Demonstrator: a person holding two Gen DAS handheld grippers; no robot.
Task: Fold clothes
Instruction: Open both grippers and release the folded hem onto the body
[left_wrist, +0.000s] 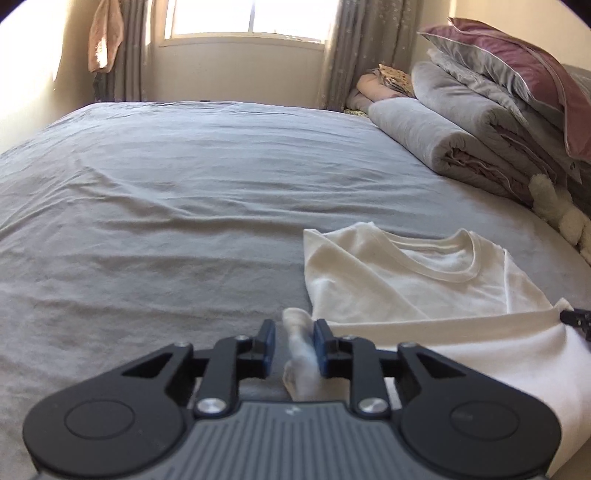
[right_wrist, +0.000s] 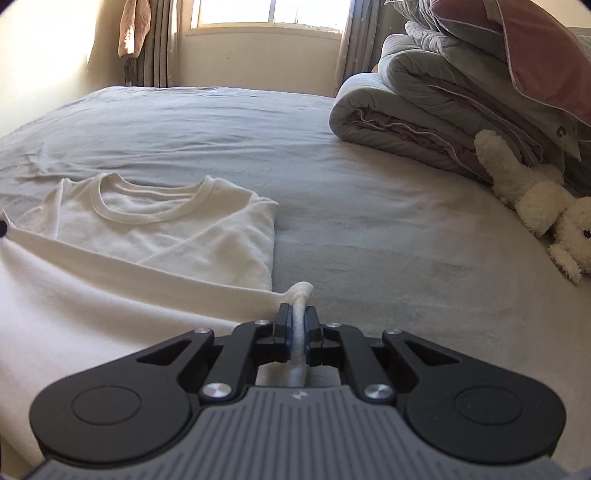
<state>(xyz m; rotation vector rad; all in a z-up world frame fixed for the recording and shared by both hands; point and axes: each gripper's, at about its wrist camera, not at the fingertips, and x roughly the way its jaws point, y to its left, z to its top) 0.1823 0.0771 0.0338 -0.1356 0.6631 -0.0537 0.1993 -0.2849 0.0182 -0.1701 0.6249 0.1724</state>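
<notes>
Left gripper (left_wrist: 294, 332): you hold it angled down over the near edge of the bed; its blue pads stand apart, with a bunched corner of the white T-shirt (left_wrist: 413, 280) lying loose in the gap — the cloth brushes the right pad, the left pad is clear of it.

Right gripper (right_wrist: 300, 317): you hold it tilted down at a like angle; its jaws are pressed together, pinching the shirt's other bunched corner, a knot of cloth sticking out past the fingertips.

White T-shirt: lies on the grey sheet (left_wrist: 184, 184), collar away from you, sleeves folded in; its lower hem is lifted and stretched between your two grippers — a taut fold above the chest.

Bed surface: wrinkled grey sheet, the shirt at its near edge.

Bedding stack (right_wrist: 443, 99): rolled grey quilt under folded covers and a mauve pillow, well apart from the shirt on the right.

Plush toy (right_wrist: 535, 199): cream, lying against the foot of the stack.

Containers: none can be made out in either view.
</notes>
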